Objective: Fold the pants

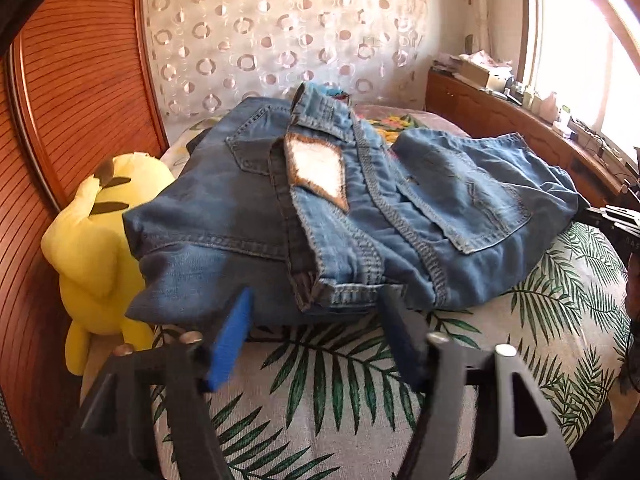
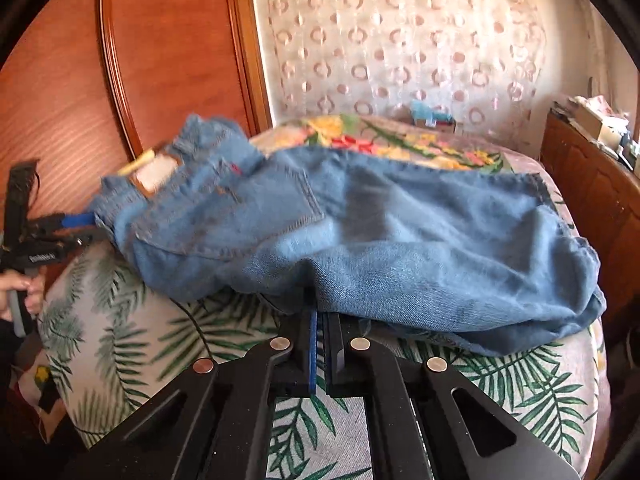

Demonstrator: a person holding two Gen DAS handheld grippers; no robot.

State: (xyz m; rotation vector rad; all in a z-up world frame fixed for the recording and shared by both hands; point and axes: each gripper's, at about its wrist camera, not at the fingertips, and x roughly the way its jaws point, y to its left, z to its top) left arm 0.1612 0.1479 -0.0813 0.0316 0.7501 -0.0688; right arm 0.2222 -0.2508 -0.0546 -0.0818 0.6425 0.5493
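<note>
Blue denim pants lie bunched on the palm-leaf-print bed cover. In the left wrist view we see the left gripper half open, its blue pads straddling the near hem; contact is unclear. In the right wrist view we see the right gripper pinched tight on the denim's near edge.

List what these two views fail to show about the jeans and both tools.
- Jeans legs: both views; folded denim hides how they lie.
- Left tool contact: left wrist view, denim edge lies between open fingers, touch unclear; right wrist view, blurred and small.
- Right tool tips: right wrist view, shut, buried under denim; grip depth hidden.
- Patch text: washed out, blurred.
- Plush: jeans cover part.
</note>
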